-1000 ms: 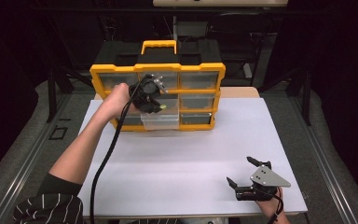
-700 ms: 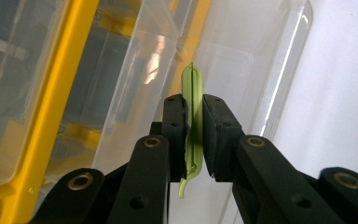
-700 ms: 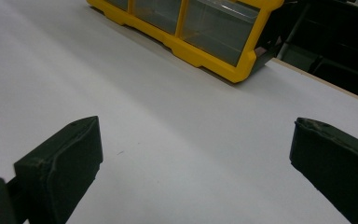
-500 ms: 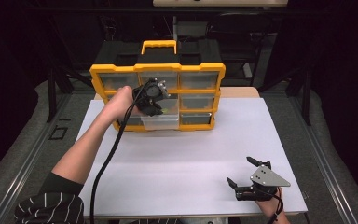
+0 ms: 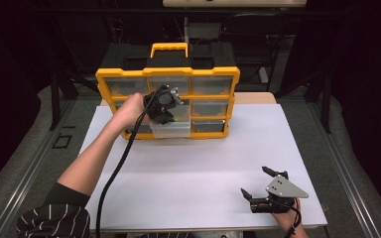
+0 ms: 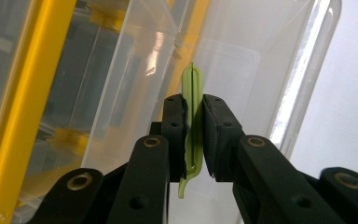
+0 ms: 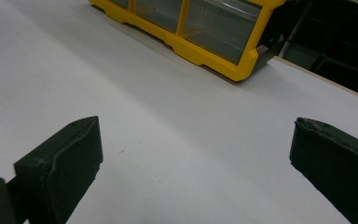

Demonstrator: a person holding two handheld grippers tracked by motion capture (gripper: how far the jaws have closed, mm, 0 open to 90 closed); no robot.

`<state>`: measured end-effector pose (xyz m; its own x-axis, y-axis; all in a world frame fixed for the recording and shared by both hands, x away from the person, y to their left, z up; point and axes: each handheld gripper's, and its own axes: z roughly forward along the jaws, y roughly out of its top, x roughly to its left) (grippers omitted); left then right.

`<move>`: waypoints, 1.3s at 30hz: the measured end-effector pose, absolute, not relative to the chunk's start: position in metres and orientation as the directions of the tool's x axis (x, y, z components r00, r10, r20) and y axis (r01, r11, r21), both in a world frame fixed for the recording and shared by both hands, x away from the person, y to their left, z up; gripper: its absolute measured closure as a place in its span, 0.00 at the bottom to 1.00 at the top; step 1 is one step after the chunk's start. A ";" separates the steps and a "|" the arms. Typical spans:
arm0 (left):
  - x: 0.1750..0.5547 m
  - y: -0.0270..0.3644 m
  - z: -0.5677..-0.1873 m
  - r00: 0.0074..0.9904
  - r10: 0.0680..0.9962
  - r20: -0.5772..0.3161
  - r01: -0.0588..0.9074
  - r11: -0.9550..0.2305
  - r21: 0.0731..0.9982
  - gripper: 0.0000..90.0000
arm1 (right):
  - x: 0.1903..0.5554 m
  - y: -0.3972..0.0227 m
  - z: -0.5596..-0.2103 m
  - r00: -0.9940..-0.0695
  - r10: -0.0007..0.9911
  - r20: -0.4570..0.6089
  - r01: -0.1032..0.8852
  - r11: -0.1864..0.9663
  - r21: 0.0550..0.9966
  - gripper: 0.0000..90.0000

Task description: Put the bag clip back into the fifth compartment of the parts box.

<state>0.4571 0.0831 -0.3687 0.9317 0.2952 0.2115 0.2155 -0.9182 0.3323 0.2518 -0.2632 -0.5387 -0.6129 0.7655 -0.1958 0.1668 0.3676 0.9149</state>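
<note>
White tabletop (image 5: pixel 188 163) carries an organizer (image 5: pixel 213 106); its drawer (image 6: pixel 256 79) lies directly ahead of the left claw (image 6: pixel 194 135), pinching a green strip (image 6: pixel 193 88) lengthwise; right claw (image 5: pixel 254 184) is spread.

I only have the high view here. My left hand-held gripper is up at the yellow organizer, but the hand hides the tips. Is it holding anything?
Observer: Yes. In the left gripper view the left hand-held gripper is shut on a thin light-green strip, gripped edge-on between the pads.
Operator: Where is that strip relative to the pulled-out drawer?
Observer: It sits over the open clear drawer, its tip pointing into the drawer.
Operator: And the right one, anything near its jaws?
Observer: No. The right hand-held gripper is open wide over bare white table, with the organizer's corner well ahead of it.
</note>
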 end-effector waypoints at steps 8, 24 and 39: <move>0.456 0.085 -0.366 0.923 0.315 0.221 0.223 -0.906 0.359 0.79 | 0.251 -0.264 -0.539 -0.612 0.767 -0.195 0.168 0.367 0.915 0.02; 0.450 0.115 -0.334 0.871 0.436 0.227 0.271 -0.811 0.519 0.44 | 0.251 -0.263 -0.539 -0.612 0.765 -0.198 0.166 0.369 0.914 0.02; 0.430 0.141 -0.328 0.845 0.481 0.236 0.295 -0.785 0.544 0.21 | 0.251 -0.263 -0.538 -0.612 0.766 -0.199 0.166 0.370 0.914 0.02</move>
<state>0.4303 0.1407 -0.3276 0.8446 0.4806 0.2357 0.2949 -0.7853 0.5444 0.2510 -0.2631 -0.5385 -0.6116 0.7658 -0.1987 0.1663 0.3700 0.9140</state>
